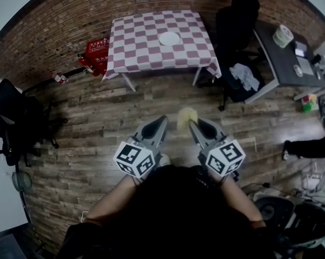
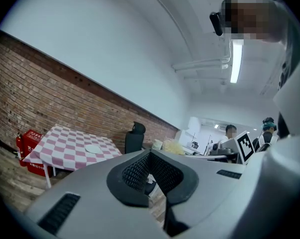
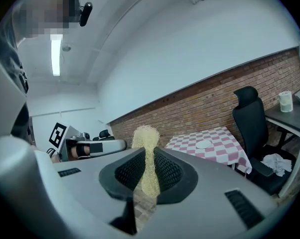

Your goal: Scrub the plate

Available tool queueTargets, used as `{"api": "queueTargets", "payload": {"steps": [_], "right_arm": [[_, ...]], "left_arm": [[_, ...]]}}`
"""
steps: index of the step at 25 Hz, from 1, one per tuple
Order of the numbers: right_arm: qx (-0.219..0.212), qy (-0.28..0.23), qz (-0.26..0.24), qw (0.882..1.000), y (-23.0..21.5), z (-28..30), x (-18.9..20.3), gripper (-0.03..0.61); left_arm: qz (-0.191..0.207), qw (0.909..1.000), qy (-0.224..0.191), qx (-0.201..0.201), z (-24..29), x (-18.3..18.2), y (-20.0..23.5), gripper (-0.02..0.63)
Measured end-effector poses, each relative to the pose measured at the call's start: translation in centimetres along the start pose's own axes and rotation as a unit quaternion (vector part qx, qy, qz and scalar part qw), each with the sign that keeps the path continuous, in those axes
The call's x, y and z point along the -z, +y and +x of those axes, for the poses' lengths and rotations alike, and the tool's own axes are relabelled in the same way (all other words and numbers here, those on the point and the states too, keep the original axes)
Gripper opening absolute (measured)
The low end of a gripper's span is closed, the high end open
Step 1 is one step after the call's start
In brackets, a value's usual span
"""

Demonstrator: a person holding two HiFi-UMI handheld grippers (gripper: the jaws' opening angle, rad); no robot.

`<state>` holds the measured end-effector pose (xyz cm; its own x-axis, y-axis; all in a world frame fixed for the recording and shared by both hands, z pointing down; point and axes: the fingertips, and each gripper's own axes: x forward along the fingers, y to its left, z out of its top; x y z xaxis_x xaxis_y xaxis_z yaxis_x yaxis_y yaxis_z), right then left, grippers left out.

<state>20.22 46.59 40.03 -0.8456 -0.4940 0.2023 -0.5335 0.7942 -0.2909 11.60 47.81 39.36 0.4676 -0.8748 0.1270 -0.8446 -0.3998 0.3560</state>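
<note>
The plate [image 1: 169, 38], mid-tabletop on the checkered table [image 1: 135, 47], is too small for me to judge its surface. My right gripper [image 1: 190, 124] covers the lower end of the scrubber [image 1: 185, 116].

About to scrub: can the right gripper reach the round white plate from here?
Probably not yet: the round white plate lies on the pink-checked table, across wooden floor from the right gripper holding a yellow scrubber. Nothing blocks the path.

Left gripper [image 2: 151, 154]: jaws closed together, nothing between them. Beyond, against the brick wall [image 2: 50, 98], a checked table [image 2: 60, 141] bears a white plate [image 2: 92, 149]. A black chair [image 2: 135, 138] stands just beside the table's right end
</note>
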Motion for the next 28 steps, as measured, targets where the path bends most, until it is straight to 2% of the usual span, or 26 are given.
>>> {"api": "queueTargets", "payload": {"steps": [6,14,20,28], "right_arm": [[-0.015,0.017,-0.007,1.000,0.4,4.1,-0.1,0.049],[-0.038,0.028,0.001,0.999,-3.3,8.7,-0.9,0.049],[-0.066,0.032,0.003,0.997,-9.2,13.0,-3.2,0.049],[-0.085,0.040,-0.006,0.996,-20.5,16.4,-8.5,0.049]], "left_arm": [[-0.011,0.9999,-0.002,-0.009,0.0,-0.7,3.6,0.008],[-0.014,0.9991,0.002,-0.039,3.1,-1.5,7.4,0.008],[-0.014,0.9973,-0.002,-0.072,8.7,-3.0,10.7,0.008],[-0.018,0.9954,-0.007,-0.093,20.0,-5.9,12.9,0.008]]}}
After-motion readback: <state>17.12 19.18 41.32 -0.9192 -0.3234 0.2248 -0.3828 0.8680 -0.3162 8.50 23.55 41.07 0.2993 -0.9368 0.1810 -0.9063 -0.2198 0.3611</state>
